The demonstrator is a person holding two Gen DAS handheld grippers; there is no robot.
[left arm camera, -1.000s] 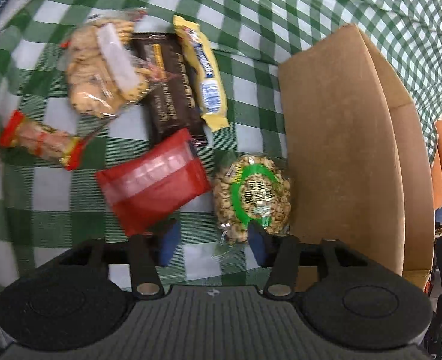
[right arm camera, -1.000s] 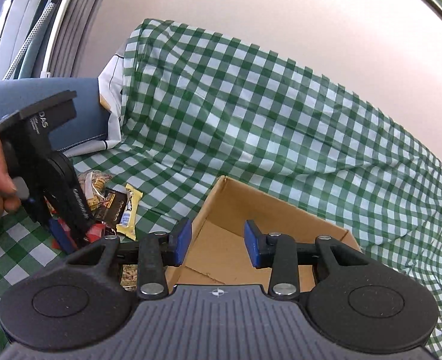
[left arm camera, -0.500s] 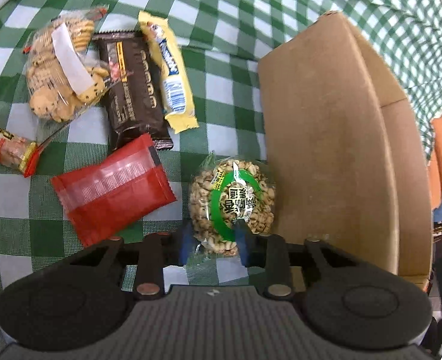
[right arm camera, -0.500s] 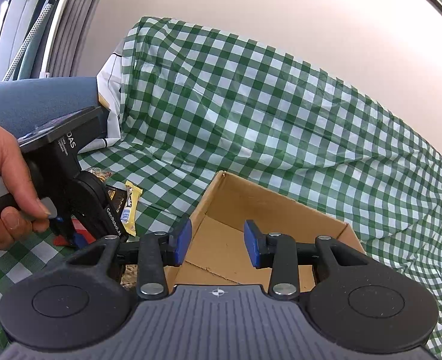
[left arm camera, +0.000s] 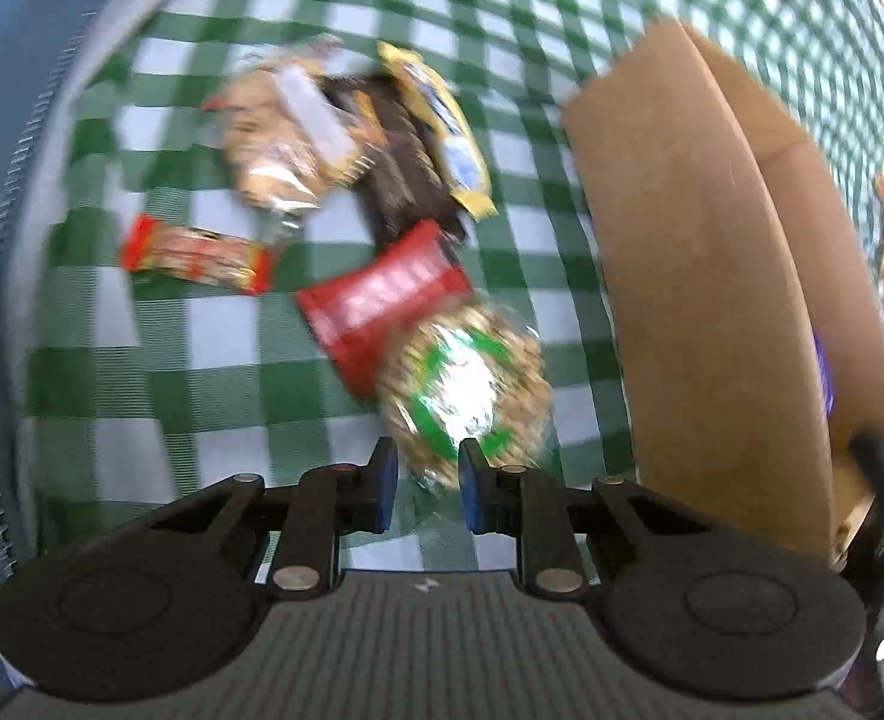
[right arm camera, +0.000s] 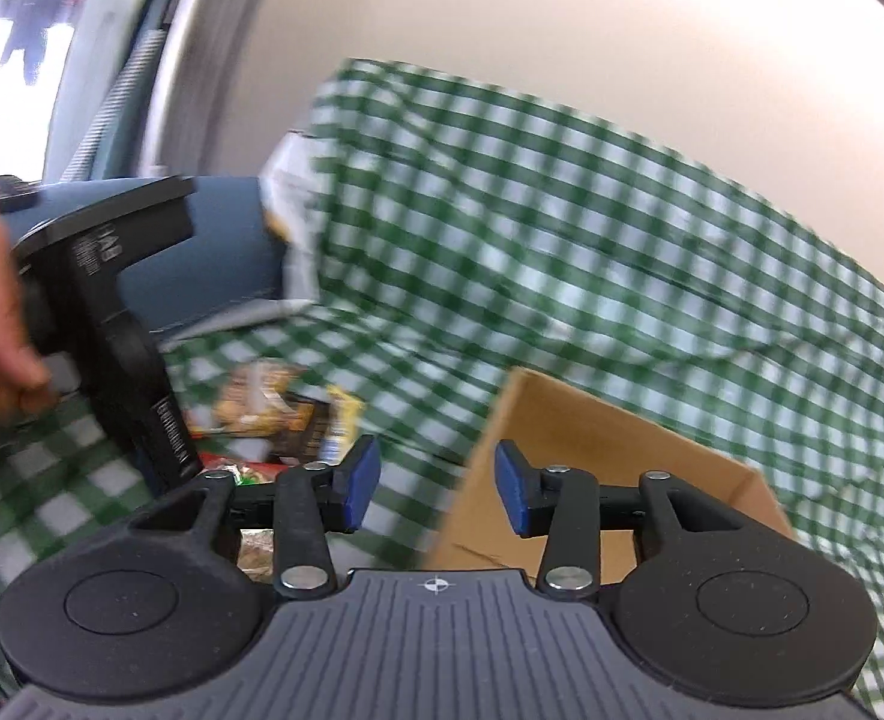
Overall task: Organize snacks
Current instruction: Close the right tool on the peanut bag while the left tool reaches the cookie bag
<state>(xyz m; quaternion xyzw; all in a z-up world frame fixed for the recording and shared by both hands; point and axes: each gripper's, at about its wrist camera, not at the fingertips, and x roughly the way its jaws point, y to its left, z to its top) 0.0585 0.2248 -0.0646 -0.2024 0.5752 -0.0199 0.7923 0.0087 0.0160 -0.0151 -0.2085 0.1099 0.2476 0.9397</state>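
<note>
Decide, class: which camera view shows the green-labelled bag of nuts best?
The left wrist view: the bag of nuts fills its centre, pinched in the left gripper. The right wrist view shows only a sliver of it behind the right gripper.

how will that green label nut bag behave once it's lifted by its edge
The nut bag, pinched at its crinkly edge by the left gripper whose jaws have just been closing, will probably sag and swing. Its glossy film looks slippery. The loose contents may shift.

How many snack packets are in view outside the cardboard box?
6: cookie bag, dark bar, yellow bar, red-ended pack, red pouch on the cloth; nut bag in the left gripper. Others may be hidden.
</note>
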